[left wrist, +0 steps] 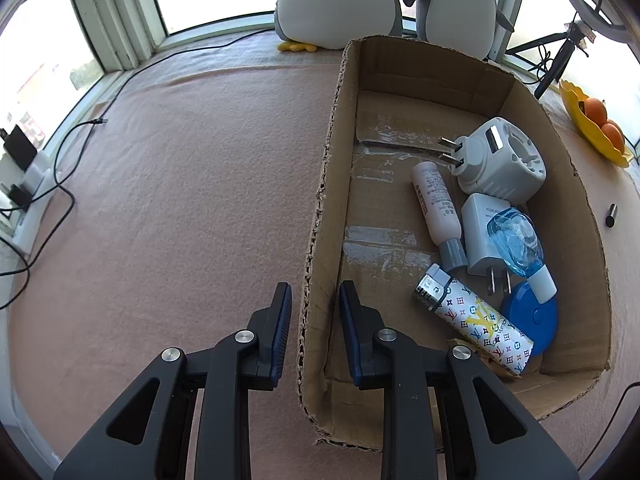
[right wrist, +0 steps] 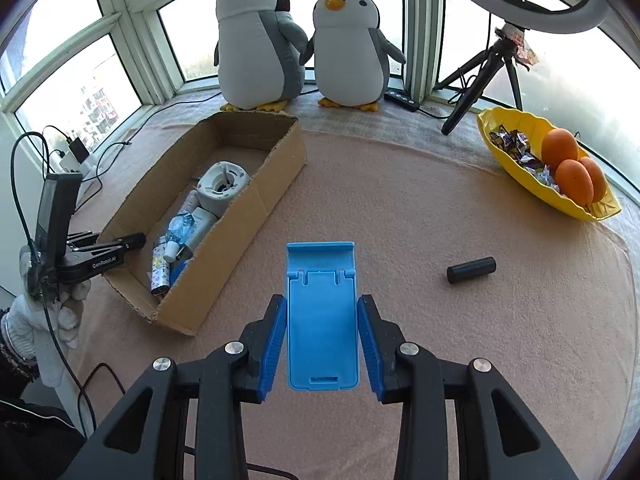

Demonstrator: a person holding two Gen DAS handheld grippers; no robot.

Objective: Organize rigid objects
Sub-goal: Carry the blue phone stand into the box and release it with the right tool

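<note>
The blue phone stand [right wrist: 322,320] sits clamped in my right tongs [right wrist: 322,342]; my left tongs [left wrist: 314,334], marked "GenRobot.AI", pinch the cardboard box [left wrist: 320,216] wall.

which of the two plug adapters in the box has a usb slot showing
The rounded grey travel adapter at the far end of the cardboard box; a USB slot shows on its side. The flat white charger beside it lies partly under a clear blue item and shows none.

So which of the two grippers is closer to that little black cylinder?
Right. The right gripper, holding the blue stand, is near the black cylinder; the left gripper grips the cardboard box wall.
</note>
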